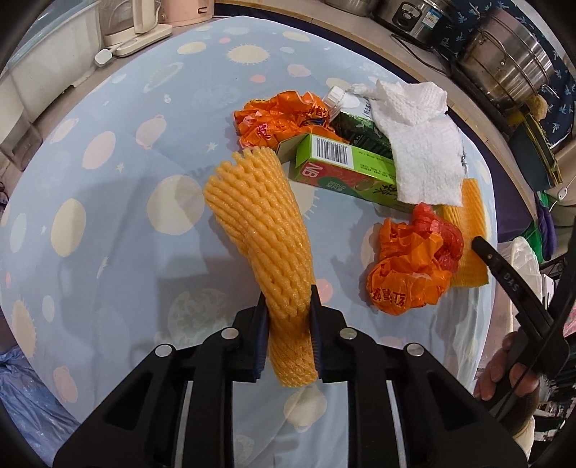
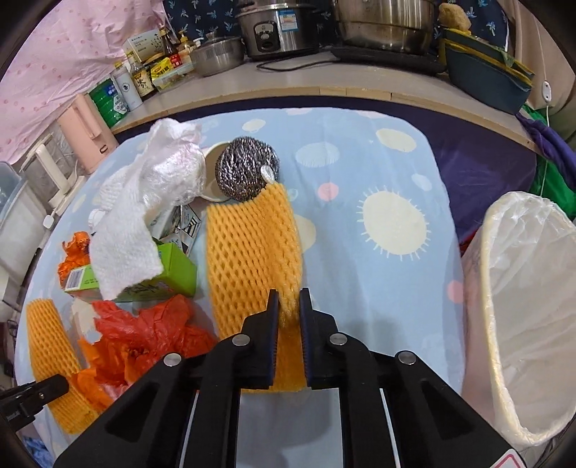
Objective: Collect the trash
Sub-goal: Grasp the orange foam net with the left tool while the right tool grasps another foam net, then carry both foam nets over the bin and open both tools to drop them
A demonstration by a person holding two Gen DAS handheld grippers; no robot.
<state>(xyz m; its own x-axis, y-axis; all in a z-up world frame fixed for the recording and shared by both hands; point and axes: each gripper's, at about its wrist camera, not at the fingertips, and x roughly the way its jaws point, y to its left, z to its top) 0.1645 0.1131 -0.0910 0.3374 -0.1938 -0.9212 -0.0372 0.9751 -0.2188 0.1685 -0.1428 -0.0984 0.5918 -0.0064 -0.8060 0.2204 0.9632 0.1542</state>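
Observation:
My left gripper [image 1: 288, 298] is shut on the near end of a yellow foam fruit net [image 1: 259, 223], whose far end reaches toward a green carton [image 1: 342, 169]. My right gripper [image 2: 289, 298] is shut on the near edge of a second yellow foam net [image 2: 252, 244], which lies flat on the blue cloth. Around them lie crumpled orange plastic bags [image 1: 410, 273] [image 1: 284, 118], a white paper towel [image 1: 417, 144] draped over the carton, and a steel scourer [image 2: 246, 169] at the far end of the second net.
A bin with a white liner [image 2: 522, 324] stands off the table's right edge. The table has a light blue patterned cloth [image 2: 378, 288]. Pots and a rice cooker [image 2: 277, 28] and bottles [image 2: 122, 86] line the counter behind; a kettle [image 1: 140, 21] stands at the left.

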